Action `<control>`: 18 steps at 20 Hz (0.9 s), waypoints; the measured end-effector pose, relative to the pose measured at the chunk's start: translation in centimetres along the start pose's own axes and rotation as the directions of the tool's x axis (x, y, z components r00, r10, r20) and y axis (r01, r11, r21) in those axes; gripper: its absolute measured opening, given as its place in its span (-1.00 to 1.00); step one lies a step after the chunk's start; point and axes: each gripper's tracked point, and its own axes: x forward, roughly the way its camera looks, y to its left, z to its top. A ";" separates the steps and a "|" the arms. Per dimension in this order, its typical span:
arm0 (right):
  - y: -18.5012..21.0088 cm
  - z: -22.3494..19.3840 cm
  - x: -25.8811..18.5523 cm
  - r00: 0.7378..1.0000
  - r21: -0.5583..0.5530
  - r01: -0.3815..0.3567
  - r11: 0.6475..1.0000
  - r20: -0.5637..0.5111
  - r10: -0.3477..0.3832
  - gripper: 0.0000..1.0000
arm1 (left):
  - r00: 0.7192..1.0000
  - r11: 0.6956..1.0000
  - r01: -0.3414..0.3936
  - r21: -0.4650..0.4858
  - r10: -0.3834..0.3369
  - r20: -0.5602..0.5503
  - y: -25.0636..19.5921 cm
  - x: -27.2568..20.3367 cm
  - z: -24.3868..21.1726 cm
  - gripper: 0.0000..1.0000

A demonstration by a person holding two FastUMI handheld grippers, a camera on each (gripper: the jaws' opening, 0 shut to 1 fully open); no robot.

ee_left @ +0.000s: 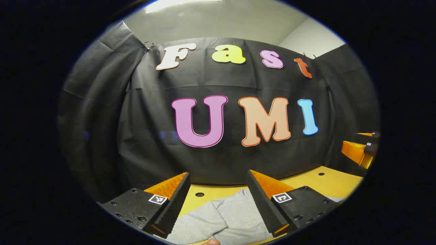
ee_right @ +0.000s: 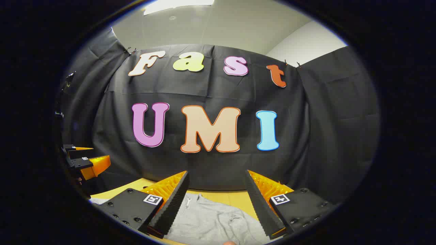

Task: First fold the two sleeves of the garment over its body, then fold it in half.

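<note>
Left gripper (ee_left: 218,183): jaws released, above the garment (ee_left: 221,217) at 6 o'clock on the table (ee_left: 327,183). Right gripper (ee_right: 216,182): jaws released, garment (ee_right: 214,221) likewise below at 6 o'clock.

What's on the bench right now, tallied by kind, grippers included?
Grey garment: 1, lying on the table
Wooden table: 1
Grippers: 2, the left gripper and the right gripper, both open above the garment
Total: 4
</note>
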 end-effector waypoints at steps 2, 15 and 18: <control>-0.4 -0.2 0.3 1.000 -0.002 0.009 1.000 -0.006 -0.009 0.98 | 1.000 1.000 0.002 -0.011 -0.002 -0.013 -0.3 0.4 -0.2 0.99; -2.7 -0.6 1.9 1.000 0.002 0.008 1.000 -0.019 -0.008 0.98 | 1.000 1.000 0.000 0.020 0.000 0.001 -1.9 1.7 0.4 1.00; -2.9 -0.9 2.1 1.000 -0.006 0.005 1.000 -0.024 -0.005 0.98 | 1.000 1.000 0.009 0.023 -0.009 0.000 -2.6 1.9 0.4 0.92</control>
